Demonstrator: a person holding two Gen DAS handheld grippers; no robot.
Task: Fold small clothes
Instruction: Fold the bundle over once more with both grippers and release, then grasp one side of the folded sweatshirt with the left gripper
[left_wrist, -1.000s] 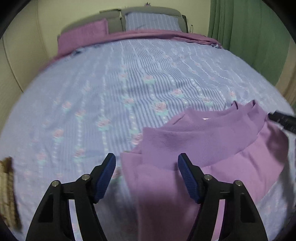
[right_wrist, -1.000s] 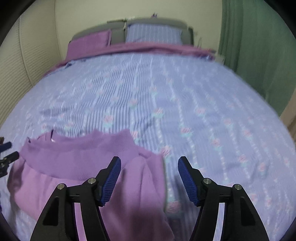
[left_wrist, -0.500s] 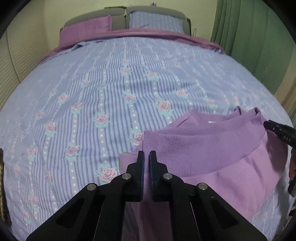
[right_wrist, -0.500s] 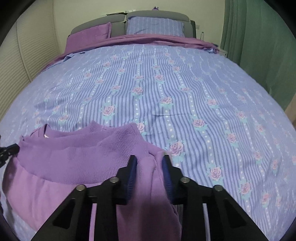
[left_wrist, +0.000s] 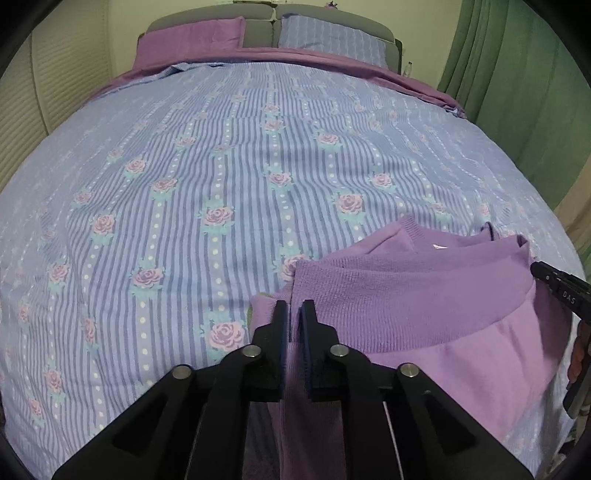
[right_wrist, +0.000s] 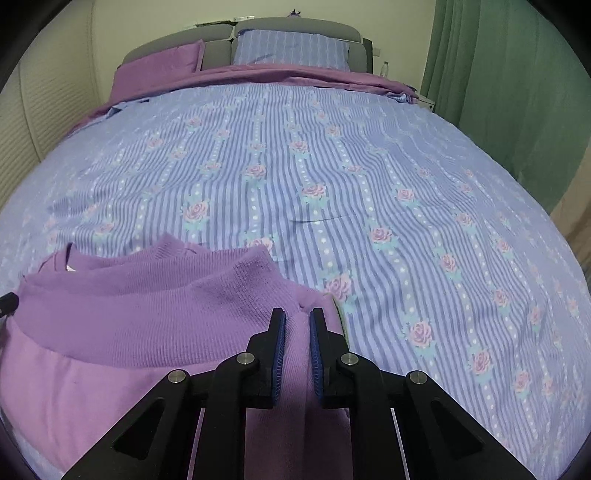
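Note:
A small purple knit garment (left_wrist: 424, 295) with a ribbed band lies near the front edge of the bed, folded over itself. My left gripper (left_wrist: 294, 314) is shut on its left corner. My right gripper (right_wrist: 297, 321) is shut on its right corner, and the garment (right_wrist: 147, 306) spreads to the left of it. The right gripper's tip (left_wrist: 554, 284) shows at the right edge of the left wrist view. The left gripper's tip (right_wrist: 7, 302) shows at the left edge of the right wrist view.
The bed (left_wrist: 240, 166) has a blue striped cover with roses. Two pillows (right_wrist: 291, 46) and a purple sheet lie at the headboard. A green curtain (right_wrist: 517, 92) hangs on the right. A pale wall stands on the left.
Both grippers were open a second ago and have closed on the garment's two corners. The cloth is lifted a little and pulled taut between them.

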